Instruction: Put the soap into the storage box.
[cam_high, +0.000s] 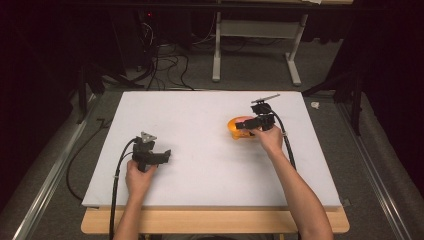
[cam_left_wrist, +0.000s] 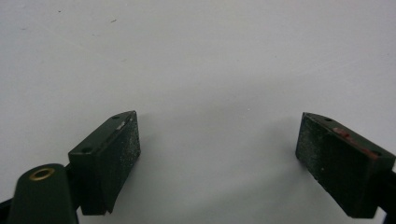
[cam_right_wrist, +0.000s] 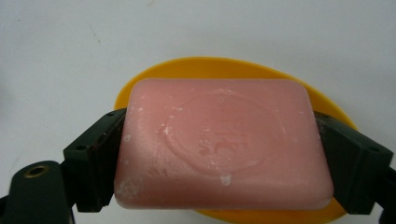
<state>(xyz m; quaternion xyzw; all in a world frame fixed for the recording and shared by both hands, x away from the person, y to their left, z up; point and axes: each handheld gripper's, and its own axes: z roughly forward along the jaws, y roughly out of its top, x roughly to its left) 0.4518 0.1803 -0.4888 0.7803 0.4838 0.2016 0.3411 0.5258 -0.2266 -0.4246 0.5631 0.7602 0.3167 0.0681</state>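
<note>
Where the right gripper meets the orange dish, its two black jaws press against the short ends of a pink soap bar, grasping it directly over the dish. The dish is a shallow oval of smooth, glossy plastic, and its rim shows beyond the bar's far edge and below its near edge; whether the bar rests in the dish or hangs just above it cannot be told. The soap is a rounded rectangular block, waxy and matt, with an oval stamp pressed into its top face and pale flakes and scuffs near its near-left corner.

From the high view, the dish sits on the white table, toward the table's right half and well in from its far and right edges. The right gripper lies across the dish from its right side, held by a hand.

The left gripper is well apart from the dish, to its left and nearer the person's edge. Its jaws stand spread wide with nothing between them; their rough, speckled pads face each other over bare table. Between the dish and the left gripper the smooth white surface lies open.
</note>
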